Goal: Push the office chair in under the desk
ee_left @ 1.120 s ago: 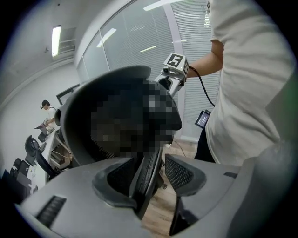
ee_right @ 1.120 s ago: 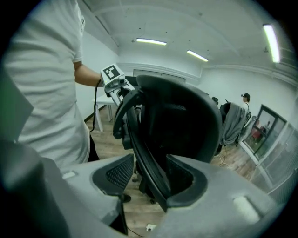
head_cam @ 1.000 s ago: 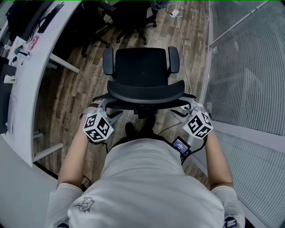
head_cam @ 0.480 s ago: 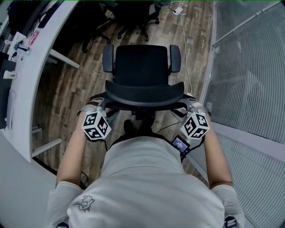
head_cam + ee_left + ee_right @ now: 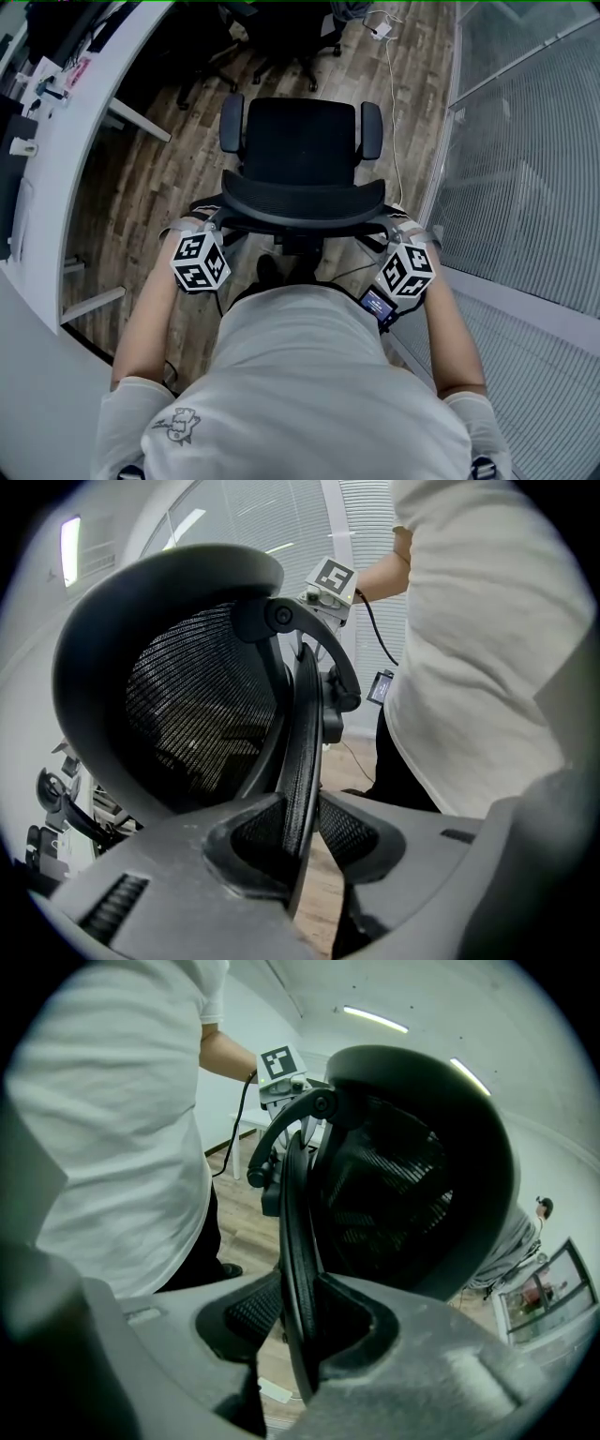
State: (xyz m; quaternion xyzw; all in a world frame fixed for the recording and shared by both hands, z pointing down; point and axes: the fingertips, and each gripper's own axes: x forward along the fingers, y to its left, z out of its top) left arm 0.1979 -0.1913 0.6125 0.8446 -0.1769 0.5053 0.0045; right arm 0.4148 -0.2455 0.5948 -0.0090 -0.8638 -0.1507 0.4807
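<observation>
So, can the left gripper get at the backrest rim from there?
Probably yes: the left gripper has just been closing its jaws and already pinches the backrest rim; nothing blocks it.

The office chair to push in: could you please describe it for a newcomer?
Between the white desk and the slatted glass wall lies wooden floor. The black office chair stands there in the open, mesh backrest toward the person; the other dark chairs sit beyond it.
</observation>
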